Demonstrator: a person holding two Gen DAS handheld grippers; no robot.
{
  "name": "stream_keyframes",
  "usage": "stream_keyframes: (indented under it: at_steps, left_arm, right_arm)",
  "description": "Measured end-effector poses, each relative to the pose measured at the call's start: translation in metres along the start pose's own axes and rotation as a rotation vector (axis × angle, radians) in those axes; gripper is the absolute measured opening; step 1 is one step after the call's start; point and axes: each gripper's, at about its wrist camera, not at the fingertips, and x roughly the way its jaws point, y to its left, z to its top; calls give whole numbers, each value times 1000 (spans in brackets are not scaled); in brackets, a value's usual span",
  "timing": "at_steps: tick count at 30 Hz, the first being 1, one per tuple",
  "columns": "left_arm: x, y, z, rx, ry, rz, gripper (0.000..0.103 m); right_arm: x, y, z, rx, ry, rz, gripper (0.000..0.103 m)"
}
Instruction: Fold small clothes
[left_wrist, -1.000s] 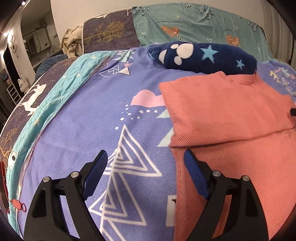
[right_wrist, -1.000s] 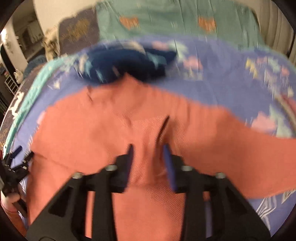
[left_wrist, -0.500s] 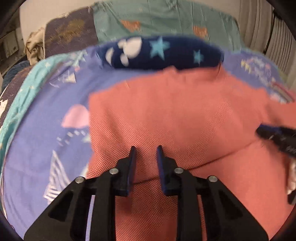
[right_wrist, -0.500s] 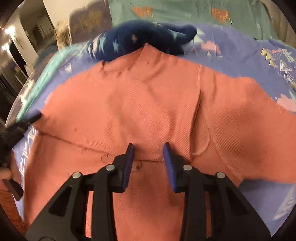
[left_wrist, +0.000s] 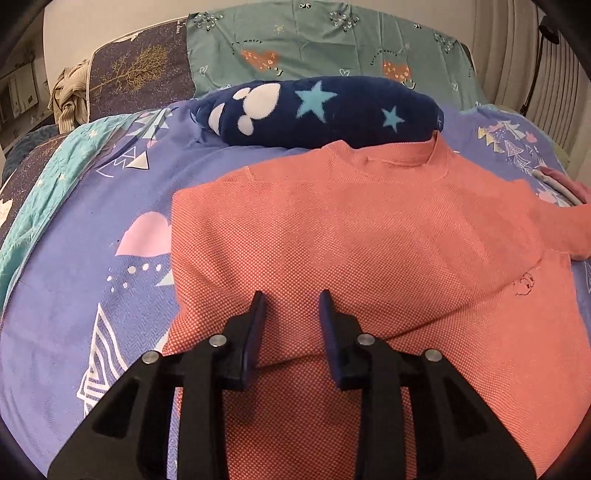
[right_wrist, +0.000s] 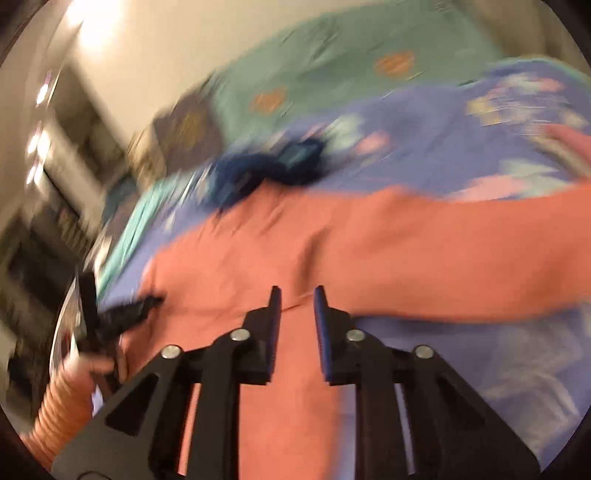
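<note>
With my left fingers (left_wrist: 291, 306) narrowly parted over the coral sweater (left_wrist: 369, 240) spread below the navy star cushion (left_wrist: 317, 110), my right fingers (right_wrist: 297, 295), just narrowing with nothing visibly pinched, may drag its unfolded sleeve askew.

"worry" printed on green sheet (left_wrist: 325, 48)

Your left wrist cam sat low and close, looking down along its fingers at the coral top (left_wrist: 369, 240). Your right cam was tilted and blurry, and both views shared that top and the navy pillow (left_wrist: 317, 110).
</note>
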Motion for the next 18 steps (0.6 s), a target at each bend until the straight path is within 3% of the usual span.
stream_keyframes:
  at_steps: [3, 6, 12, 13, 15, 18]
  left_arm:
    - [0, -2, -1, 15, 0, 15, 33]
    - [0, -1, -1, 11, -1, 12, 33]
    - [-1, -1, -1, 11, -4, 14, 34]
    - [-1, -1, -1, 11, -5, 14, 34]
    - [0, 0, -2, 8, -6, 11, 34]
    - [0, 1, -1, 2, -6, 3, 34]
  right_arm:
    - [-42, -67, -3, 199, -75, -137, 24]
    - [-61, -114, -9, 361, -111, -191, 24]
    - [-48, -151, 8, 490, -157, -209, 23]
    - [-44, -155, 11, 514, -162, -201, 20]
    - [-40, -155, 19, 560, -188, -150, 4]
    - [-43, -134, 38, 529, -278, -91, 1]
